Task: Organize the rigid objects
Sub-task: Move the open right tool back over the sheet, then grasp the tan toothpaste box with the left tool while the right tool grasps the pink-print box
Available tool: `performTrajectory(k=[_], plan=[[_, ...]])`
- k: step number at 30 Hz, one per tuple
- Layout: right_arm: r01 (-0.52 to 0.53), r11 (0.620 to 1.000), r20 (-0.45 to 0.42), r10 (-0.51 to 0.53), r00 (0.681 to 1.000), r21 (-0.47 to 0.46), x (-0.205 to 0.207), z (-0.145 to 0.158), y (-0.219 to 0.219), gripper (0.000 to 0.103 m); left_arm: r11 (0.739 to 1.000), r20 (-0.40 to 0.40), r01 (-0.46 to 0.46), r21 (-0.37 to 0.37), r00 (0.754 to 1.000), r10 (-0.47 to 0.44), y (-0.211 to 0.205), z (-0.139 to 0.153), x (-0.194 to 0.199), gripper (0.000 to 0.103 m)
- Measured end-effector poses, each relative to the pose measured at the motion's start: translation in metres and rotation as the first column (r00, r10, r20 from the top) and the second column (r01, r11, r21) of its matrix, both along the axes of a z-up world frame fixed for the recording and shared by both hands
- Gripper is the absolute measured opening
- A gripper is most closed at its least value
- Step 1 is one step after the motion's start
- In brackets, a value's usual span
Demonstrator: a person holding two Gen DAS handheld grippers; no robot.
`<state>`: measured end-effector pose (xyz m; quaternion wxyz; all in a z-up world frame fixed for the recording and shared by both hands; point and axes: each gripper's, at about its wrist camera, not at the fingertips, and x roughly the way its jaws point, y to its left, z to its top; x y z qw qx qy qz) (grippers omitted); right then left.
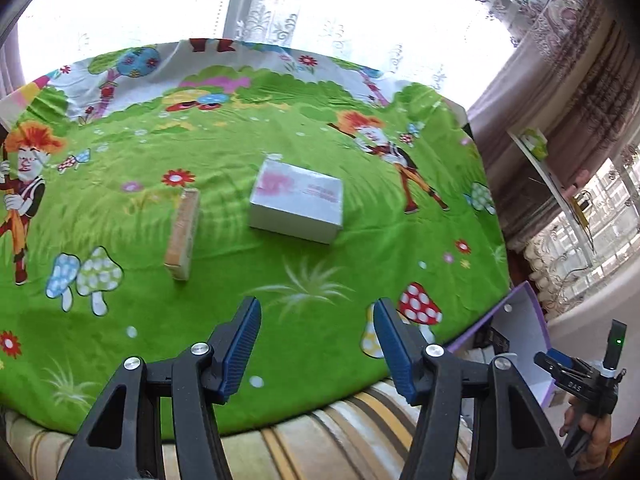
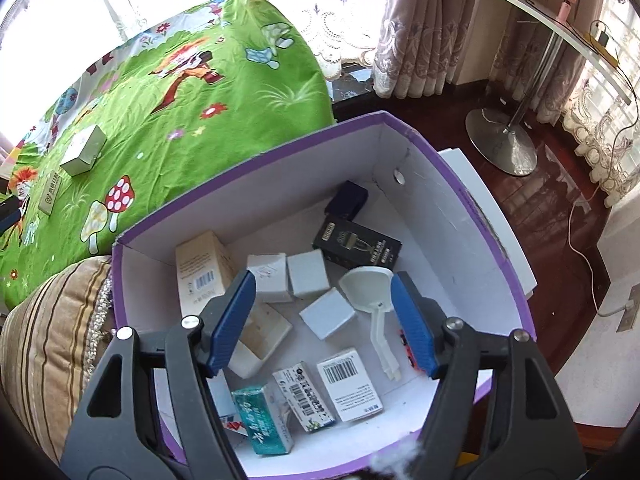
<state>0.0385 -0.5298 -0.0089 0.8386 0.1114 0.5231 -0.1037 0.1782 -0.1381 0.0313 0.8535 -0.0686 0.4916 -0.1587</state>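
Observation:
On the green cartoon cloth (image 1: pixel 224 280) lie a silver-white box with pink print (image 1: pixel 296 200) and a slim tan box (image 1: pixel 183 232). My left gripper (image 1: pixel 316 344) hovers open over the cloth's near edge, short of both boxes, with nothing between its blue pads. My right gripper (image 2: pixel 324 320) stands open above the purple-rimmed cardboard box (image 2: pixel 460 184), which holds several small cartons and a white plastic scoop (image 2: pixel 370 286). Nothing is held between its pads. The two boxes on the cloth also show in the right wrist view: the silver box (image 2: pixel 83 150) and the tan box (image 2: pixel 50 194).
A striped cushion (image 2: pixel 52 344) borders the cloth's near edge. The purple box (image 1: pixel 520 344) stands to the right of the cloth. A round-based stand (image 2: pixel 502 142) and cables lie on the dark wooden floor beyond. Curtains hang behind.

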Motion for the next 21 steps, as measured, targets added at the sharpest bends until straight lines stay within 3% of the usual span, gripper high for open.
performTrajectory(k=[10, 14, 21], plan=[[-0.197, 0.979, 0.067, 0.201, 0.977, -0.050, 0.080, 0.020, 0.078, 0.078, 0.988, -0.027, -0.091, 0.121, 0.995, 0.095, 0.042, -0.034, 0.069, 0.059], [-0.294, 0.951, 0.098, 0.303, 0.948, -0.095, 0.107, 0.025, 0.112, 0.078, 0.985, -0.039, -0.095, 0.147, 0.994, 0.102, 0.046, -0.046, 0.082, 0.059], [-0.437, 0.893, 0.158, 0.450, 0.879, -0.108, 0.145, 0.026, 0.162, 0.078, 0.980, -0.054, -0.079, 0.182, 0.994, 0.090, 0.043, -0.064, 0.090, 0.043]])
